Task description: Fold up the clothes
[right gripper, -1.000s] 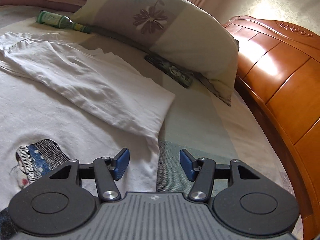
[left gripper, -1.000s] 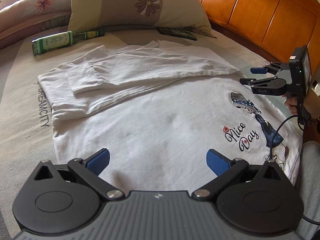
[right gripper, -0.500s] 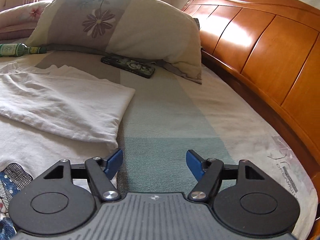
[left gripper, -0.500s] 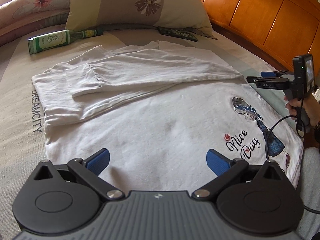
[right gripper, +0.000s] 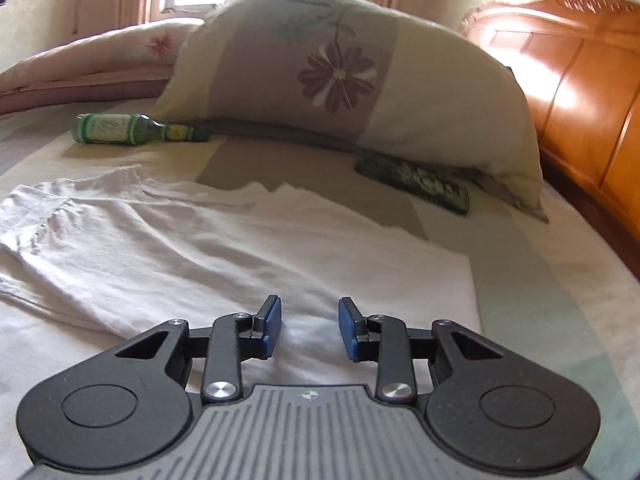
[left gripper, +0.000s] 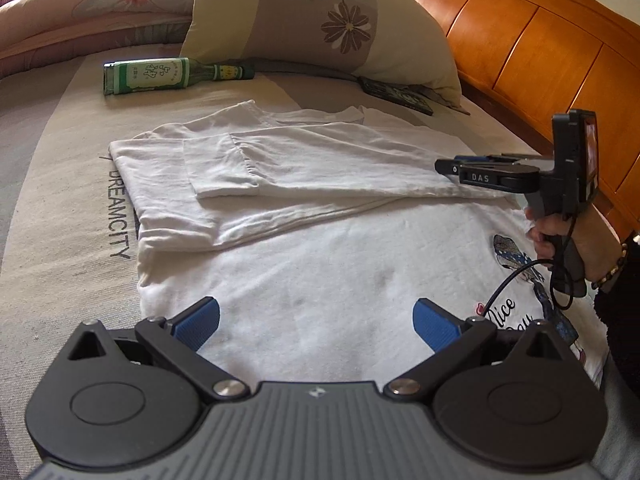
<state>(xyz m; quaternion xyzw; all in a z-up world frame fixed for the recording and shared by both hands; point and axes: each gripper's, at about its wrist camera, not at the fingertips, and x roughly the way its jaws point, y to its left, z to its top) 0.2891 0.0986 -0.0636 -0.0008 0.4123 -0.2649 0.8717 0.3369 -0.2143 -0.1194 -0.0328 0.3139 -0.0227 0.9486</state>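
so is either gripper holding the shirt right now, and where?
Nothing held. The left gripper is wide open above the white shirt; the right gripper is open over its folded part.

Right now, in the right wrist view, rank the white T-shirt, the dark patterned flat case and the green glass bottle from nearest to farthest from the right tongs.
1. White T-shirt, directly beneath the right tongs.
2. Dark patterned flat case, ahead right, under the pillow's edge.
3. Green glass bottle, far left, lying on its side.

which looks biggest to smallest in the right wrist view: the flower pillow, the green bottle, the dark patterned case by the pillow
1. flower pillow, by far the largest.
2. and 3. green bottle and dark patterned case look alike in length; too close to rank.
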